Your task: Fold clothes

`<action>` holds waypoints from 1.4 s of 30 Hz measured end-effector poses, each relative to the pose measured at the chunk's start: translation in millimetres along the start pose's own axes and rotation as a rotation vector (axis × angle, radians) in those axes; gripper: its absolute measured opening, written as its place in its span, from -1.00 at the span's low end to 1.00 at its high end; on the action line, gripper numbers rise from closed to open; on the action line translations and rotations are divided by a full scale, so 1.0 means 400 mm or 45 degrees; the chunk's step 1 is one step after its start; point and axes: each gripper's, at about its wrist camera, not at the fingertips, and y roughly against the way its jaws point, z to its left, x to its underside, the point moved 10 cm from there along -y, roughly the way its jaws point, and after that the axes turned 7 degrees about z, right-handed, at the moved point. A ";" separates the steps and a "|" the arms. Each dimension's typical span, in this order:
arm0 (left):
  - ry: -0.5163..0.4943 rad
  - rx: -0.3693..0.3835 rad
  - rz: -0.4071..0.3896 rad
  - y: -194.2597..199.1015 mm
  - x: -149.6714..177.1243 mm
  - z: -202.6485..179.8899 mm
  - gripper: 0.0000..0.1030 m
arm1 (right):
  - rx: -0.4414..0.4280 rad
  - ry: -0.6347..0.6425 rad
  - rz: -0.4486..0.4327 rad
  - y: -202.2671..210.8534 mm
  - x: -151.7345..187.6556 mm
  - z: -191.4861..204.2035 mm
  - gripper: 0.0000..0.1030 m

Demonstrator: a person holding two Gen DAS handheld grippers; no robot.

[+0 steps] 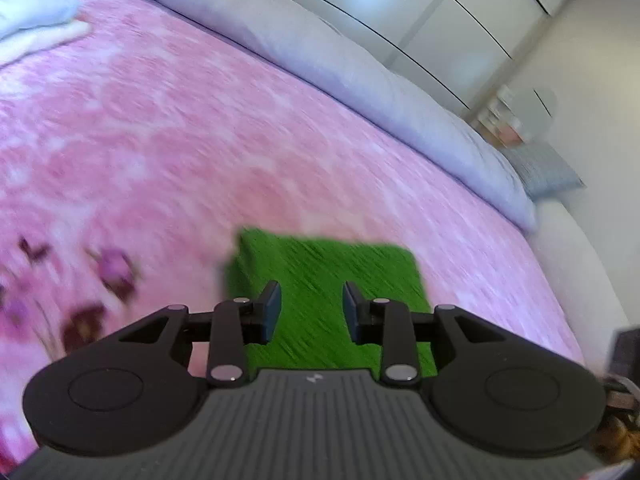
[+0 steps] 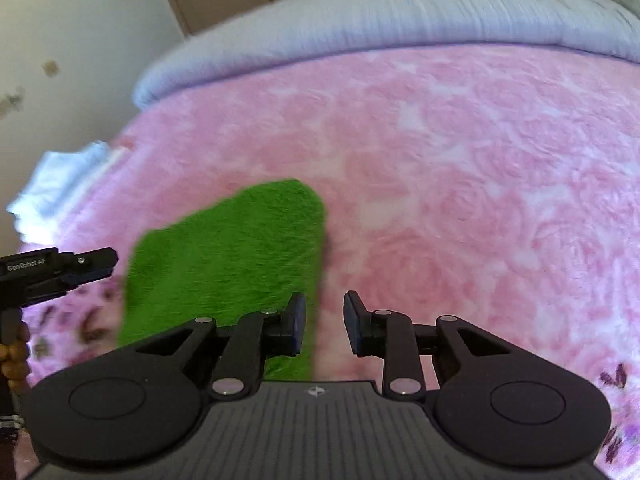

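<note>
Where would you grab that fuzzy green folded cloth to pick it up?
Probably at the near edge of the fuzzy green folded cloth, coming in low from the front. It lies flat on the pink floral blanket, and the open left tool already faces that edge.

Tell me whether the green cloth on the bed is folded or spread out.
Folded. The green cloth lies as a compact rectangle with a thick layered edge on the pink blanket; neither open gripper holds it.
</note>
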 end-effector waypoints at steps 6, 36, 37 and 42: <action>0.094 -0.034 0.178 -0.070 0.144 0.028 -0.45 | -0.070 -0.009 0.115 -0.027 0.066 0.016 -0.42; 0.608 0.429 0.214 -0.204 0.139 0.095 -0.02 | -0.657 -0.543 0.242 -0.188 0.042 -0.060 0.51; 0.609 0.435 0.219 -0.210 0.137 0.092 -0.08 | -0.659 -0.544 0.243 -0.197 0.040 -0.057 0.52; 0.549 0.440 0.234 -0.223 0.129 0.086 -0.43 | -0.652 -0.441 0.239 -0.228 0.026 -0.036 0.28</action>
